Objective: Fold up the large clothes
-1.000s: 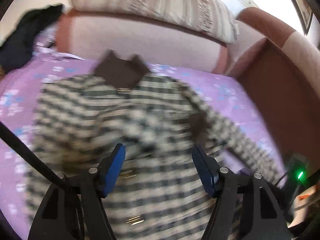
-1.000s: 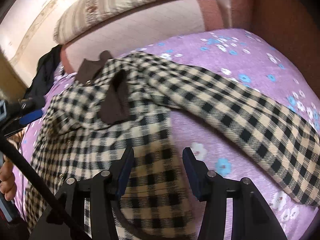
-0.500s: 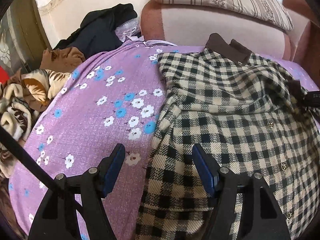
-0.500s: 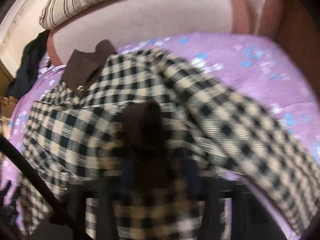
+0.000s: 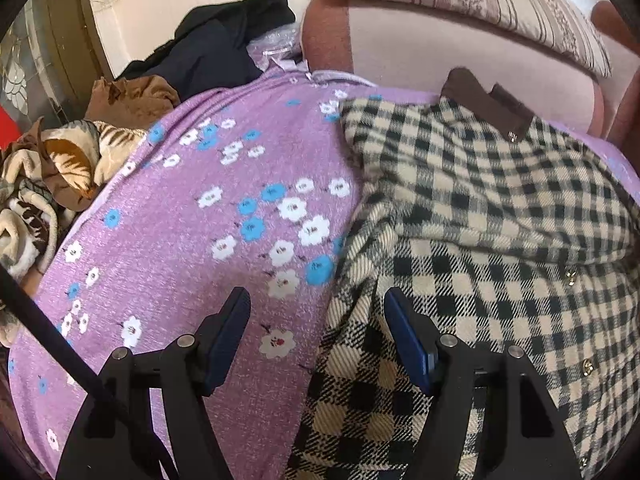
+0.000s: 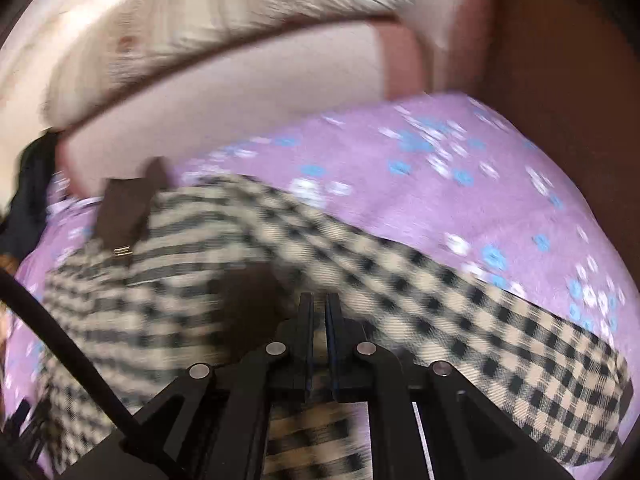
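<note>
My right gripper (image 6: 318,312) sits low in the centre of its frame with the fingers pressed together on a fold of the checked coat (image 6: 440,312), pinching the cloth just beside a dark brown patch (image 6: 250,296); the view is blurred, so I cannot tell how much fabric is caught. My left gripper (image 5: 318,344) has its blue pads (image 5: 230,332) spread wide and holds nothing, one pad over the purple flowered cover (image 5: 192,240) and the other over the coat's left edge. The coat (image 5: 500,240) fills the right half of the left view, lying flat with its brown collar (image 5: 486,100) at the upper right, near the sofa back (image 5: 440,40). In the right view a sleeve runs down to the lower right. I judge the cloth thick, woolly and fairly heavy: soft, not slippery, apt to sag and drag if lifted by one point. I would grip at seams, hem or cuff, clear of the small metal buttons (image 5: 570,276), taking a doubled edge rather than a single layer.
</note>
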A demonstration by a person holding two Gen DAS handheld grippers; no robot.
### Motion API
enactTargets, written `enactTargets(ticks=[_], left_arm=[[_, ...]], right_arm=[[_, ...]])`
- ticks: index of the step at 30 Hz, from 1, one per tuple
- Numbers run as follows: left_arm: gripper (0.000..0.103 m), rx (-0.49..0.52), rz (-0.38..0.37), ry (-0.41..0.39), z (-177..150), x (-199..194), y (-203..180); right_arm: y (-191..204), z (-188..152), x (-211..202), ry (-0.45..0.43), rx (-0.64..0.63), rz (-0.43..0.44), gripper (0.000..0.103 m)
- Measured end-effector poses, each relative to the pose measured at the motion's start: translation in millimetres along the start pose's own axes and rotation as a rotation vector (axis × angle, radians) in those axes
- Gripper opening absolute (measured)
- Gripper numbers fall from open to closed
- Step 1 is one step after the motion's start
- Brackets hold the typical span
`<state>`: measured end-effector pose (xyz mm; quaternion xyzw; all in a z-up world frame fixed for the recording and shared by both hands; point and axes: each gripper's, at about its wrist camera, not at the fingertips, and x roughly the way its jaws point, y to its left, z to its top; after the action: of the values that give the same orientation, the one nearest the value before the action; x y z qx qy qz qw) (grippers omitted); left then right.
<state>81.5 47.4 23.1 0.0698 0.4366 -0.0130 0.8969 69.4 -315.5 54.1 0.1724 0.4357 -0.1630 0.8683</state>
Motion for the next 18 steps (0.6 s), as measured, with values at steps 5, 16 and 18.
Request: enactTargets(ticks=[5, 16, 18], left_arm=[[0.068, -0.020, -0.001, 0.035, -6.5, 10.9, 0.3], [0.078, -0.099, -0.022, 0.046, -10.2, 19.3, 11.8], [0.079, -0.099, -0.018, 0.044, -10.7, 19.1, 11.1]], right_arm=[[72.1, -16.6, 16.3, 0.083, -0.169, 0.241, 0.006], [83.9, -10.4, 78.2, 0.132, -0.138, 0.062, 0.003], [80.9, -16.1, 63.4, 0.115, -0.137, 0.055, 0.008]])
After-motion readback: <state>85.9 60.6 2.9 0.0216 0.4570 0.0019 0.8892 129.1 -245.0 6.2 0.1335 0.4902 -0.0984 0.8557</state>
